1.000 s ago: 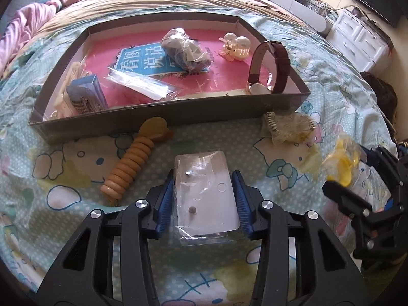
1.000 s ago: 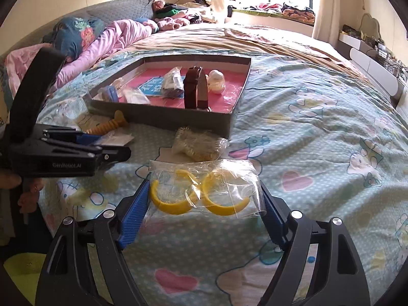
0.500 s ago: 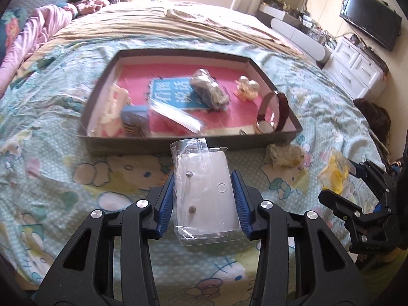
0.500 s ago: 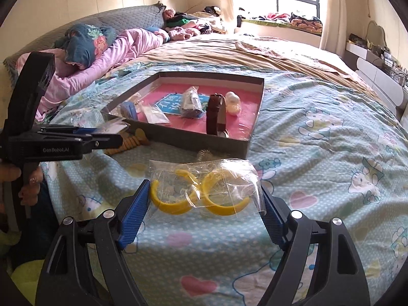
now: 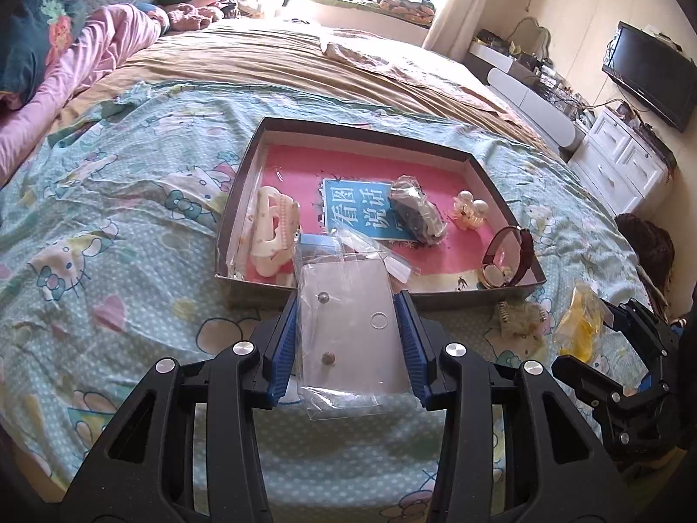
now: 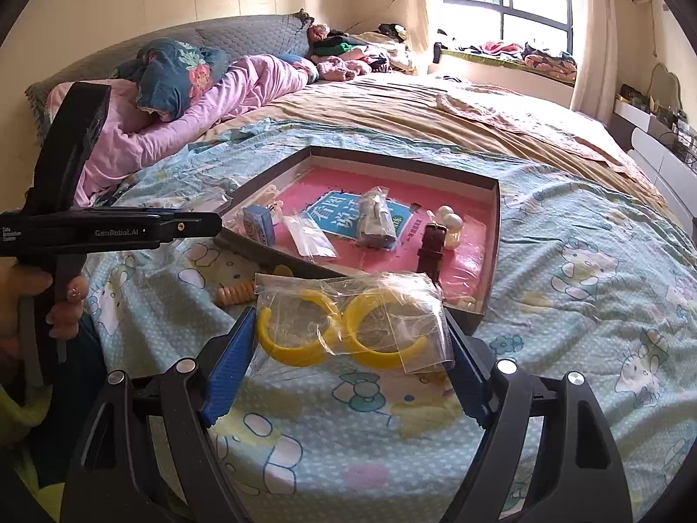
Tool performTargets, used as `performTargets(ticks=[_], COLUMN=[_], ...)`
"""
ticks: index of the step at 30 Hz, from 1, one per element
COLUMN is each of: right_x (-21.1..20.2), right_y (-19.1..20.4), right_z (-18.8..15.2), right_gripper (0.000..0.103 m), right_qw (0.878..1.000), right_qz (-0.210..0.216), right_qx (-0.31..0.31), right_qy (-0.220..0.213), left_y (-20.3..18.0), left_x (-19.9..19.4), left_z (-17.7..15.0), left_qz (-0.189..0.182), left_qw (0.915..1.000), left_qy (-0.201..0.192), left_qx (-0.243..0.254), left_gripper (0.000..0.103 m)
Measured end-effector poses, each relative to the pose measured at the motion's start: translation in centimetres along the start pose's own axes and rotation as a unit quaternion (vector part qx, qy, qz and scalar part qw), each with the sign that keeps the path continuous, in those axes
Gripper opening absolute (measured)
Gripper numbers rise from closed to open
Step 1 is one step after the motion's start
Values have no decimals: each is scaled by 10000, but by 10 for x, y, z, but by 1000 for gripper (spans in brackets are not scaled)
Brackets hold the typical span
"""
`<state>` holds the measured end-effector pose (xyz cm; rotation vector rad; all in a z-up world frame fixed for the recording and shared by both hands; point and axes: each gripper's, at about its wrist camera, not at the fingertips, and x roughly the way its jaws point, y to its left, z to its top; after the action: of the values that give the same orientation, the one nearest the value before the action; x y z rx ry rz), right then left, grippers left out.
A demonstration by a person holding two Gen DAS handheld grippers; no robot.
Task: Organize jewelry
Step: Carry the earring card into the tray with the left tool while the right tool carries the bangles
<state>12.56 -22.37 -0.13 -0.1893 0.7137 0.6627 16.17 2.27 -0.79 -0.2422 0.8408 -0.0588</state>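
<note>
Clear plastic bag (image 5: pixel 348 331) with a white card and two small studs: clamped between the blue fingers (image 5: pixel 281 348) of the left gripper (image 5: pixel 346 348), jaws narrow, pressing both long edges. Bag held in the air above the bed, its far end overlapping the near wall of the tray (image 5: pixel 492 292).

Second clear bag (image 6: pixel 353 322) with two yellow open bangles: held across the right gripper (image 6: pixel 348 344), jaws set wide, fingers (image 6: pixel 228 368) pressing on the bag's two ends, above the bedspread (image 6: pixel 566 327) just before the tray's near corner.

Tray, pink-lined, on the bed. Contents counted in left view: one cream hair claw (image 5: pixel 272 231), one blue box (image 5: pixel 316 242), one flat clear bag (image 5: pixel 374 248), one bagged dark bundle (image 5: pixel 416 211), one pearl ornament (image 5: pixel 470 211), one brown-strapped watch (image 5: pixel 509 257) standing on edge.

Left view only: a bagged pale comb-like piece (image 5: pixel 520 318) on the bedspread beside the tray. Right view only: an orange ribbed hair piece (image 6: pixel 237 292), and a hand (image 6: pixel 52 305) gripping the left gripper's handle.
</note>
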Motion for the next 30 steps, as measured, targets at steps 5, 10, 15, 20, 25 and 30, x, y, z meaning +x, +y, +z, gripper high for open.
performTargets(ticks=[5,10,15,20,25,30], right_x=[11,22,31,39,46,52], right_y=[10,18,21,21,20,18], right_z=[12,25,34,42,46,49], right_gripper=[79,79,79,79,79,79], right_qw=[9999,9997,9997,9999,10000,10000], right_qz=[83,126,99,56,20,-61], right_qx=[-120,-200,-198,-141,-61,-43], right_qy=[-15,-52,-68,-61,-39,4], left_y=[3,5,6,6,8,9], left_x=[1,4,10,16,24,36], left_z=[11,23,30,38,47,51], left_qz=[4,31,42,29,75,106], left_qw=[10000,9999,9999,10000,9999,9999], left_qy=[-73,-132,-101,-77,-72,17], left_qx=[-12,10,30,53,69,123], left_gripper=[35,35,35,35,35,35])
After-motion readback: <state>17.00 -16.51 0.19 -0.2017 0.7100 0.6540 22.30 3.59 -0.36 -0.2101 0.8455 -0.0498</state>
